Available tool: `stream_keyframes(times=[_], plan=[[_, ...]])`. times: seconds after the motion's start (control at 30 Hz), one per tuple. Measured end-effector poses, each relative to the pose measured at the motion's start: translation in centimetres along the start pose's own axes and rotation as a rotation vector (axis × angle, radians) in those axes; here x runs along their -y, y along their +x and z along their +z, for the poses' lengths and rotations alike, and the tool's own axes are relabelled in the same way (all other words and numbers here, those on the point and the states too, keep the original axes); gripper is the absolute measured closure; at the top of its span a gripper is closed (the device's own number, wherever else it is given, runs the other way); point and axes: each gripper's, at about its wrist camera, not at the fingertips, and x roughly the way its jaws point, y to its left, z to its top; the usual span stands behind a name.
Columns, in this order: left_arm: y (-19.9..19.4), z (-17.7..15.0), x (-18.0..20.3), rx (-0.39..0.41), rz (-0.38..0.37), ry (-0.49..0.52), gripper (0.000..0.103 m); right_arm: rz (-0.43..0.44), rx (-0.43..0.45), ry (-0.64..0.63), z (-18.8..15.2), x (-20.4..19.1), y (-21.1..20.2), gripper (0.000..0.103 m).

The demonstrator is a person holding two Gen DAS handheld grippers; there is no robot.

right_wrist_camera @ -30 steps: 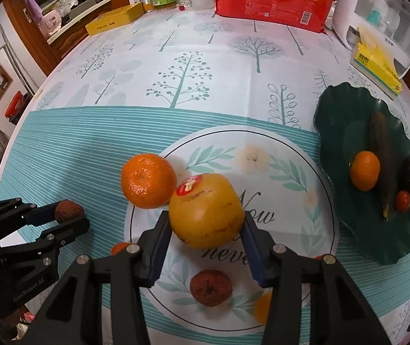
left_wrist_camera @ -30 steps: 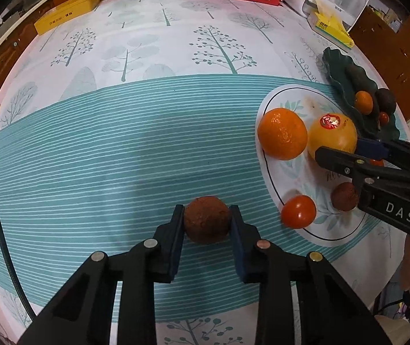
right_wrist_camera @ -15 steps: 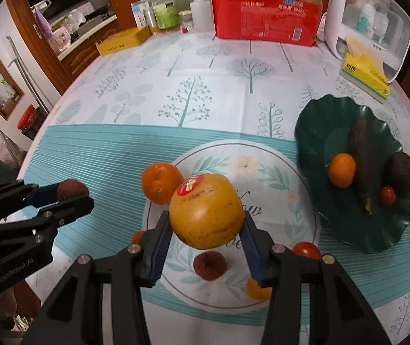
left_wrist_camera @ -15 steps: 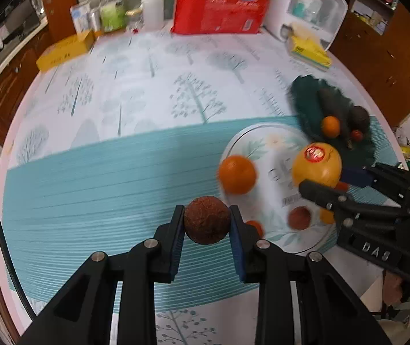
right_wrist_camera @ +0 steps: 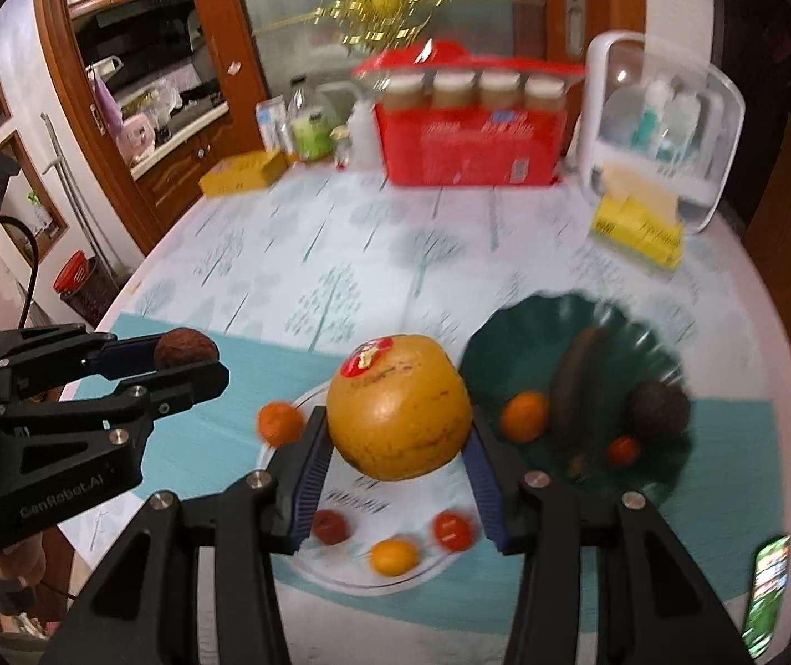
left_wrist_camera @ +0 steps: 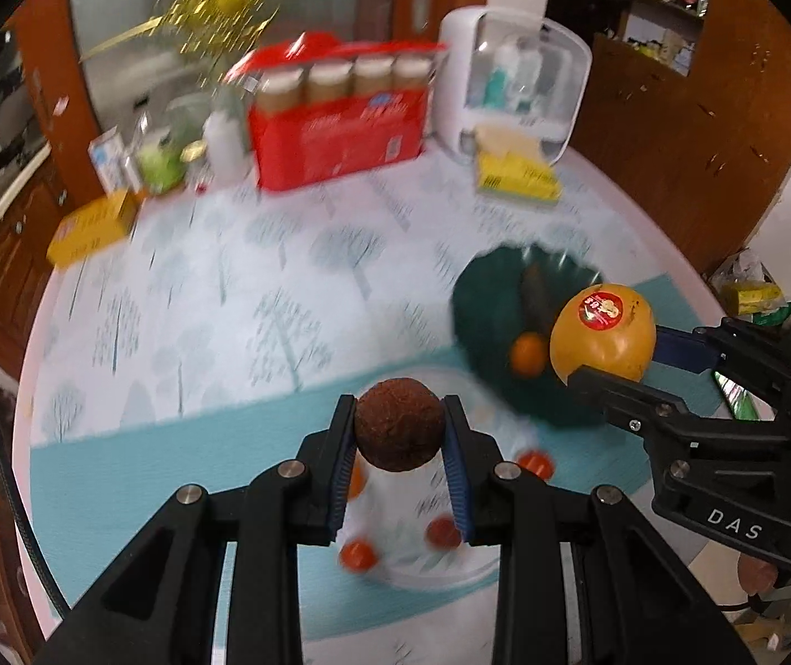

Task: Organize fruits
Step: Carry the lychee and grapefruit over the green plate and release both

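My left gripper (left_wrist_camera: 398, 432) is shut on a small round brown fruit (left_wrist_camera: 398, 424) and holds it high above the table; it shows at the left of the right wrist view (right_wrist_camera: 184, 348). My right gripper (right_wrist_camera: 398, 438) is shut on a large yellow-orange fruit with a red sticker (right_wrist_camera: 398, 405), also held high; it shows at the right of the left wrist view (left_wrist_camera: 603, 340). Below lie the white round mat (right_wrist_camera: 340, 571) with small fruits and the dark green plate (right_wrist_camera: 667, 476) holding an orange, an avocado, a small tomato and a long dark fruit.
A red pack of jars (right_wrist_camera: 470, 138), a white storage box (right_wrist_camera: 661, 127), a yellow packet (right_wrist_camera: 636, 227), bottles and a yellow box (right_wrist_camera: 243, 173) stand along the table's far edge. An orange (right_wrist_camera: 280, 422) lies at the mat's left rim. A phone (right_wrist_camera: 765, 587) lies at the right.
Both grippers have risen well above the table with their fruits and tilted up toward the room. The fruits on the mat and plate look smaller and blurred.
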Motion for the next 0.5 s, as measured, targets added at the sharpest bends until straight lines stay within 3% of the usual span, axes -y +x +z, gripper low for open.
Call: stream_keyframes(times=[0.23, 0.5], plan=[[1.8, 7.0, 4.8, 0.062, 0.026, 0.037, 0.075, -0.064, 0.074, -0.018, 4.2, 7.3, -1.5, 0.056], [10.9, 10.7, 8.0, -0.047, 0.021, -0.014, 0.075, -0.1, 0.0, 0.017, 6.3, 16.1, 3.6, 0.056]])
